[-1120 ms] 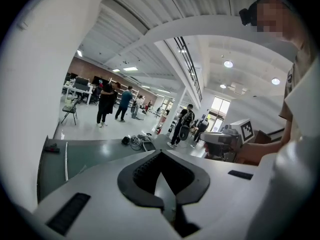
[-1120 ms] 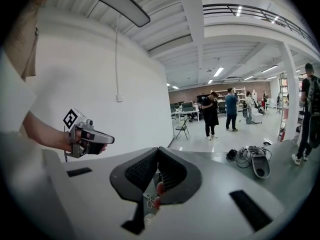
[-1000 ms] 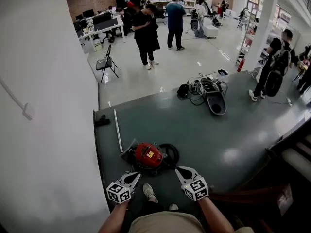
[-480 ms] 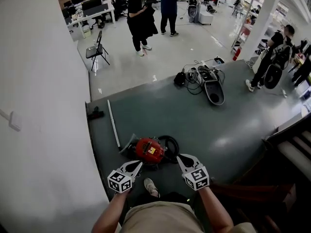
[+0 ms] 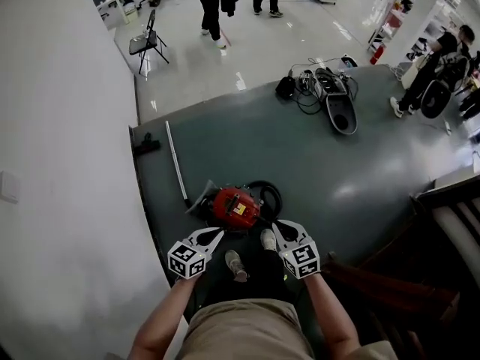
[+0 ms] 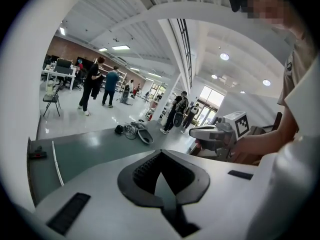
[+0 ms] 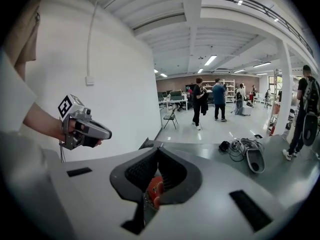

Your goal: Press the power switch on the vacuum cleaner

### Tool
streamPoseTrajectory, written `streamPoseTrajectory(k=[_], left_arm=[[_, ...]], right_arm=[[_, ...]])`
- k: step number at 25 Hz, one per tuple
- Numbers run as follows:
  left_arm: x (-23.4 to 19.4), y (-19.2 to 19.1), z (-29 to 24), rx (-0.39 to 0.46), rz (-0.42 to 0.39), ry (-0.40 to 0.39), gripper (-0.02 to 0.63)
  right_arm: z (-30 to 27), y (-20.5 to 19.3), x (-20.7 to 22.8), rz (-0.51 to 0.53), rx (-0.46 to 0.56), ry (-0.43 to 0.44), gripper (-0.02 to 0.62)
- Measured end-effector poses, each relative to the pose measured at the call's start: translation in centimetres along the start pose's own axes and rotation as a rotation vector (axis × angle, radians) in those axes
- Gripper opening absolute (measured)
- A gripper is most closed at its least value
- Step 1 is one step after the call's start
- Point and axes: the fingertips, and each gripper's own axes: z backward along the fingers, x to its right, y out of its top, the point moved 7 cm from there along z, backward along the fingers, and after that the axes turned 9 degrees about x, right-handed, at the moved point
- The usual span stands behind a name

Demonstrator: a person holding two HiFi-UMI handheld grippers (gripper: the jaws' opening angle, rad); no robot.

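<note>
The vacuum cleaner [image 5: 235, 207] is a small red canister with a yellow label, lying on the dark green floor just ahead of my feet. A slice of its red body [image 7: 154, 188] shows through the gap behind the right jaws. My left gripper [image 5: 215, 235] hangs in the air at the canister's near left, with jaws shut and nothing in them. My right gripper [image 5: 275, 226] hovers at its near right, also shut and empty. Neither touches the vacuum cleaner. In the left gripper view the left gripper [image 6: 161, 153] points over the floor. The power switch cannot be made out.
A black hose [image 5: 267, 194] coils behind the canister. A metal tube [image 5: 175, 162] and a black nozzle [image 5: 145, 145] lie to the left by the white wall [image 5: 60, 163]. Cables and a grey housing [image 5: 335, 102] sit farther off. Stairs [image 5: 450, 223] rise on the right. People stand beyond.
The view has tipped further down and moved forward, so the vacuum cleaner lies closer to both grippers. A second shoe has come into view. Both grippers stay shut.
</note>
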Motion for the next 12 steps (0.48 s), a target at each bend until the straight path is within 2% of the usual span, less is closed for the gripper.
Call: streamPoseTrajectory(k=[3, 12], left_arm=[[-1.5, -1.1, -1.5, -0.055, -0.012, 0.018, 0.005], [-8.1, -5.1, -7.1, -0.166, 0.04, 0.115, 0.005]], right_arm=[[-3.2, -2.9, 0.9, 0.023, -0.07, 0.029, 0.011], [-14.1, -13.1, 4.9, 0.074, -0.276, 0.089, 0.011]])
